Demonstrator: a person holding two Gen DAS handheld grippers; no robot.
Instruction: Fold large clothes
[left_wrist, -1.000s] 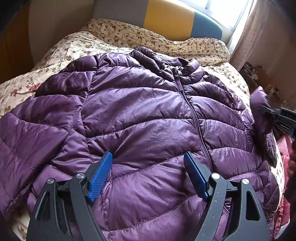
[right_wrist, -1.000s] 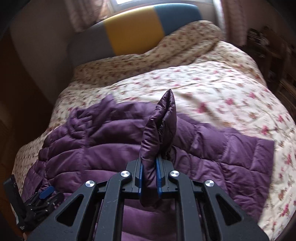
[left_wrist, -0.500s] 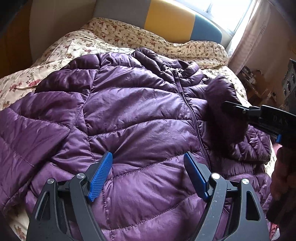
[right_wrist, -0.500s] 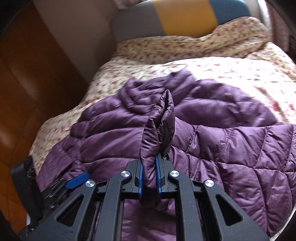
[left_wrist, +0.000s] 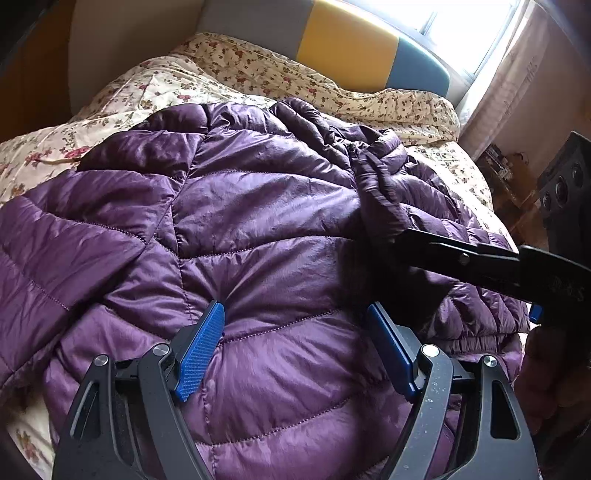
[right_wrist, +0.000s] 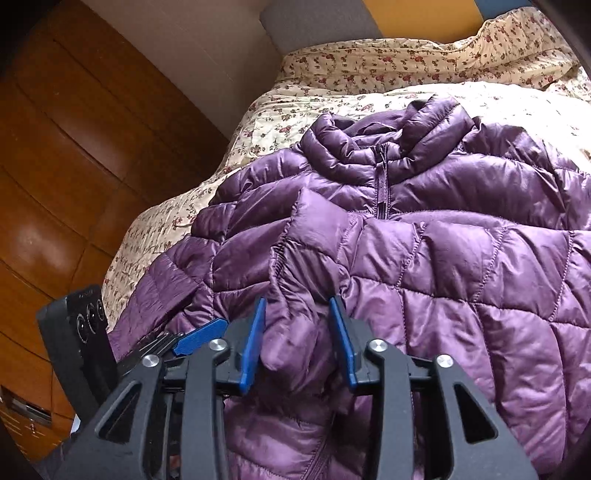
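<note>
The purple puffer jacket (left_wrist: 258, 229) lies front-up, zipped, on the floral bed (left_wrist: 155, 85), its right sleeve (right_wrist: 424, 258) folded across the chest. Expect it light, soft, springy and slick-shelled; you should pinch cuffs, hem or quilted seams, not puffed panels. Your right tool (right_wrist: 297, 336) stands part-open around the sleeve cuff, pads apparently clear of the fabric. Your left tool (left_wrist: 295, 350) is wide open, empty, low over the lower front panel.

Left hand-held gripper (left_wrist: 295, 354) spread wide, pointing toward 12 o'clock; right hand-held gripper (right_wrist: 297, 332) parted, reaching in from 3 o'clock.
</note>
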